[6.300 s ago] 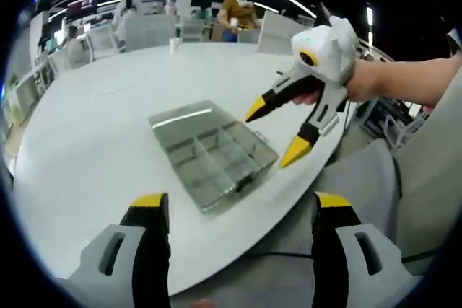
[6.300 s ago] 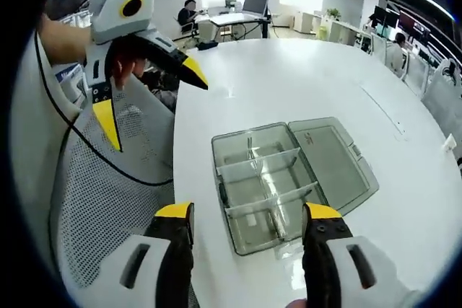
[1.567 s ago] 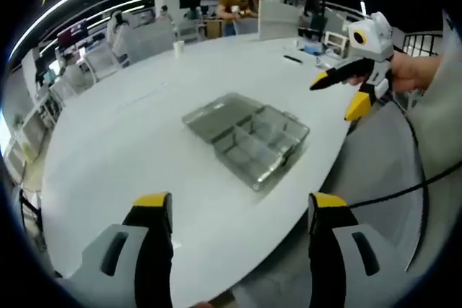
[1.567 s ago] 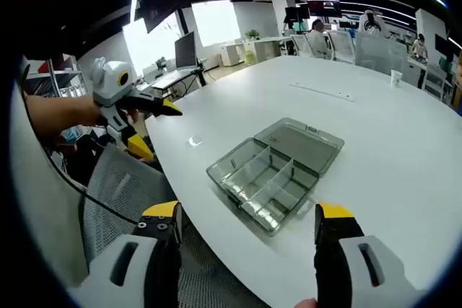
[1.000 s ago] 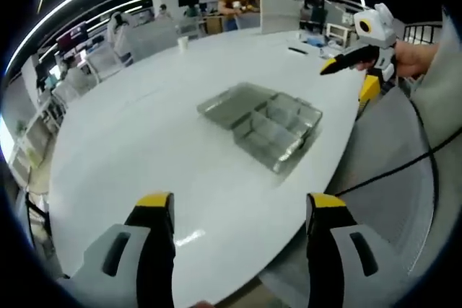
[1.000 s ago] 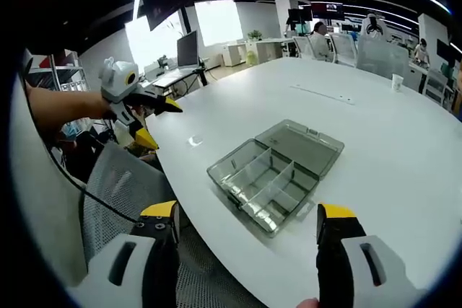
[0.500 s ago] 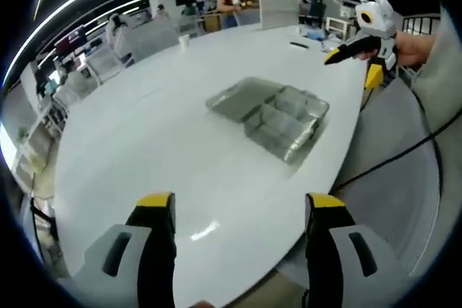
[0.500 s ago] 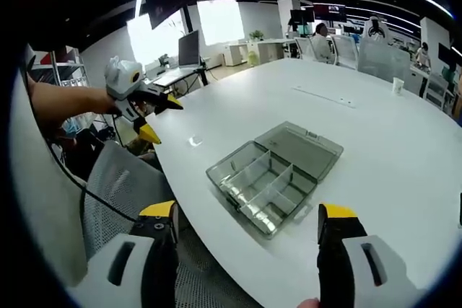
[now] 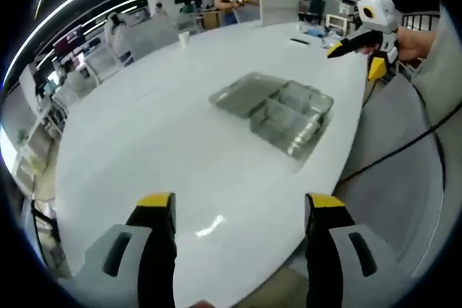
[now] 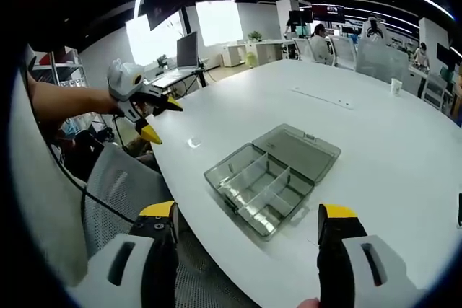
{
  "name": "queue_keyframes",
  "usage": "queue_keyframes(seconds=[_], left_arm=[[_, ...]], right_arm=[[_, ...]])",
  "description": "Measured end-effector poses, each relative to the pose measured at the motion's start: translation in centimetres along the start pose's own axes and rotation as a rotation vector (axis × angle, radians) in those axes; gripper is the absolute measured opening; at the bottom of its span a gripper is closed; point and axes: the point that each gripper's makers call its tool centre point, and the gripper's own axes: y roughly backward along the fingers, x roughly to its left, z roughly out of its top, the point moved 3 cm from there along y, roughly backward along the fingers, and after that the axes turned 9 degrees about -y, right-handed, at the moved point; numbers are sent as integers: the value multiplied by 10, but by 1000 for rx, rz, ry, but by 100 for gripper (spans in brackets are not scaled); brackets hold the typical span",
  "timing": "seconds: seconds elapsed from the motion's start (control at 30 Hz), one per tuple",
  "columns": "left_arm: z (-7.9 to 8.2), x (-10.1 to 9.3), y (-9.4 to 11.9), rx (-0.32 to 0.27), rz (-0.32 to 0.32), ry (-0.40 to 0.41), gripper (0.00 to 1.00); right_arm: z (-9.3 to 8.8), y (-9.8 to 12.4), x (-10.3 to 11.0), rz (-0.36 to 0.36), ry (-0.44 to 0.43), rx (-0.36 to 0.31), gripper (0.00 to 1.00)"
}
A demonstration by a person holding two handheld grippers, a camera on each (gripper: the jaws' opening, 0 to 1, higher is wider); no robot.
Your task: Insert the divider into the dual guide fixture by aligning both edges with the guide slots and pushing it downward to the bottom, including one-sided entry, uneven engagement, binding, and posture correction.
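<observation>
A large white table (image 10: 375, 128) is seen carrying an open clear compartment box (image 10: 271, 176) near its edge, while a paper cup (image 10: 395, 86) is set far off on it.

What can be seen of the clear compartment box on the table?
The compartment box is smoky, see-through plastic, lying open and flat on the white table near its edge. Its lid is folded back flat beside the tray, which thin dividers split into several cells. No contents are discernible. Neither tool touches it.
</observation>
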Motion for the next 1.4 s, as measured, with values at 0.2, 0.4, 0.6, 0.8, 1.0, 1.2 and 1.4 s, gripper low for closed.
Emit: queue_keyframes(seconds=[0.2,0.4,0.6,0.8,1.0,1.2,1.4], left_arm=[[-3,0,-1,11,-5,-13,71],[-9,2,-2,24,-10,-24,70],[-12,4,-3,36,-10,-28,70],[-13,7,-4,42,-13,-29,70],[-15,11,-6,50,-19,-35,69],[-20,13,-11,62,-30,-43,69],[-24,14,-15,75,-42,-54,68]], right_arm=[[3,0,0,0,-5,-8,78],[4,0,-1,0,-4,-8,78],[4,0,-1,-1,-4,-7,77],[4,1,-2,-3,-4,-6,77],[3,1,-3,-5,-5,-3,77],[4,1,-3,-4,-7,-1,77],[6,0,-3,-2,-5,2,77]])
